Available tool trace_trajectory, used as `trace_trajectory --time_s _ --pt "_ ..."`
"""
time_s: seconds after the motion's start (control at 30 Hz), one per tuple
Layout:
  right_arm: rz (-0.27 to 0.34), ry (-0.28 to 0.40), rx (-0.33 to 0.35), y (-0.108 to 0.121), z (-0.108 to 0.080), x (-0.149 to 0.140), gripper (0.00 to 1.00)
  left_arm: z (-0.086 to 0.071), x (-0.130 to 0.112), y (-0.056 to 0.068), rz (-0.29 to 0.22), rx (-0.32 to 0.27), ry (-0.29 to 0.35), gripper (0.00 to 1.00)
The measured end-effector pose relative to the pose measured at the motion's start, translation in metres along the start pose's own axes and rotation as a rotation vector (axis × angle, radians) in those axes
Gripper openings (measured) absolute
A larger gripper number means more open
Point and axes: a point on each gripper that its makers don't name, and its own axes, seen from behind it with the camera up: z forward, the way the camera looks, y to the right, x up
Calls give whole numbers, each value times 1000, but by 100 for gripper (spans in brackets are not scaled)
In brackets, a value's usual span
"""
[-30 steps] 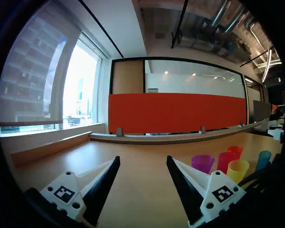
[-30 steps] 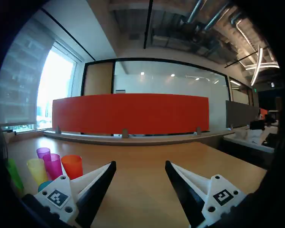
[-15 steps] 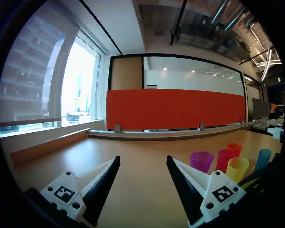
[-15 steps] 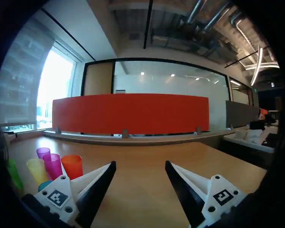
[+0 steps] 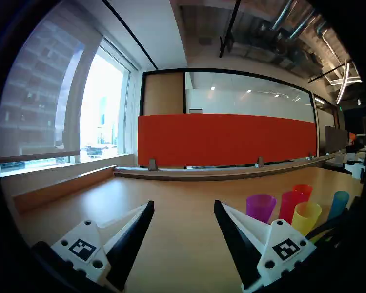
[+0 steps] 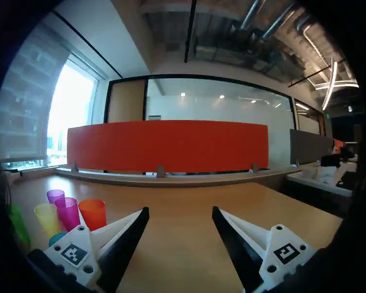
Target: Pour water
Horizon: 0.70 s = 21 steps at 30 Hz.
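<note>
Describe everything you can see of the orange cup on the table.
The orange cup is a translucent-looking plastic tumbler, narrowing toward its base. It stands upright, mouth open, on the wooden table. It is close beside the magenta cup; whether they touch is unclear. Its contents cannot be seen.
</note>
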Motion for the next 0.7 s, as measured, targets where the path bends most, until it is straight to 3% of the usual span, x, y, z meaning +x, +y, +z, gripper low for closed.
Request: trace_trajectory --time_s 0.7 --pt "0 0 0 1 1 1 100 0 0 3 3 -11 -1 90"
